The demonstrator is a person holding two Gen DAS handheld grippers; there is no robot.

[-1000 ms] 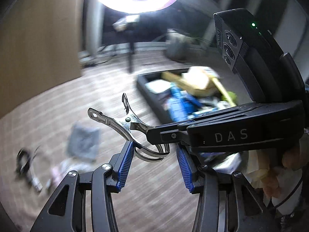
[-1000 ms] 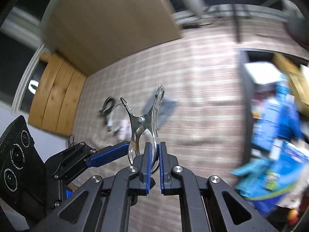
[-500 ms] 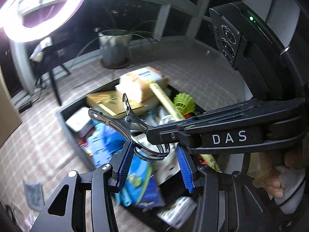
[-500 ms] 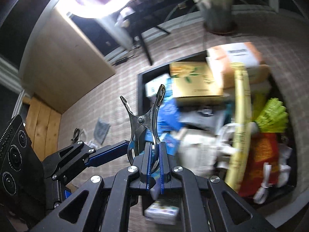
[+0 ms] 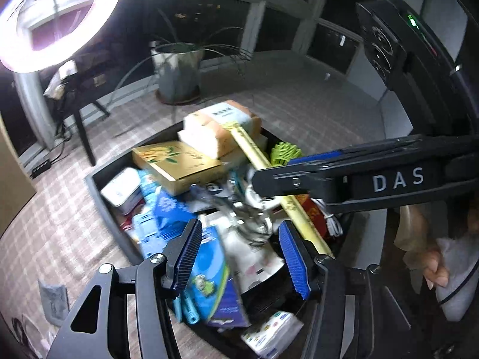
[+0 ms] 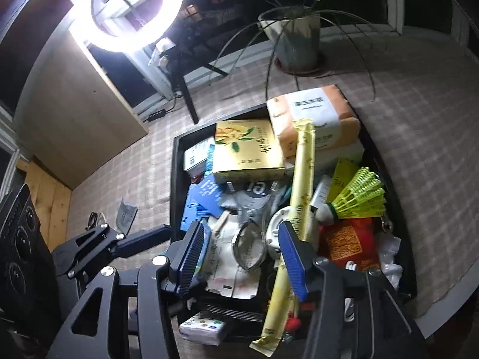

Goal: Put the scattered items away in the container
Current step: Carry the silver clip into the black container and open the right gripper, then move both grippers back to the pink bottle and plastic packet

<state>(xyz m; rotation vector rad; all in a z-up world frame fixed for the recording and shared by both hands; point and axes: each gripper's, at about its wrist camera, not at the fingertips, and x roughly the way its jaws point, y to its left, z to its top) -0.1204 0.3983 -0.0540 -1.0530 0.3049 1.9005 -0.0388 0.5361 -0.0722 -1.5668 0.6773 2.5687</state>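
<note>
The black bin (image 6: 175, 179) is piled with boxes, packets, a long yellow stick pack and a green shuttlecock (image 6: 359, 197). My right gripper (image 6: 238, 230) hangs over it, jaws opening, nothing pressed between the pads. The metal clip (image 6: 248, 249) shows below them among the packets, free of both grippers. In the left wrist view the clip (image 5: 251, 221) is a blur under my left gripper (image 5: 239, 227), whose jaws are also opening and clear of it. One finger of the right gripper (image 5: 299, 182) crosses that view from the right. A left gripper finger (image 6: 143, 239) shows at the right view's lower left.
A grey packet (image 6: 125, 212) and a dark cable (image 6: 94, 218) lie on the checked floor left of the bin. A tissue pack (image 6: 203, 326) sits at the bin's near edge. Behind stand a potted plant (image 6: 296, 42), a ring light (image 6: 128, 9) and a wooden panel (image 6: 74, 113).
Both grippers swung from the floor items over to the bin. The right jaws, shut on the clip before, have parted and the clip has dropped. The left jaws widened.
</note>
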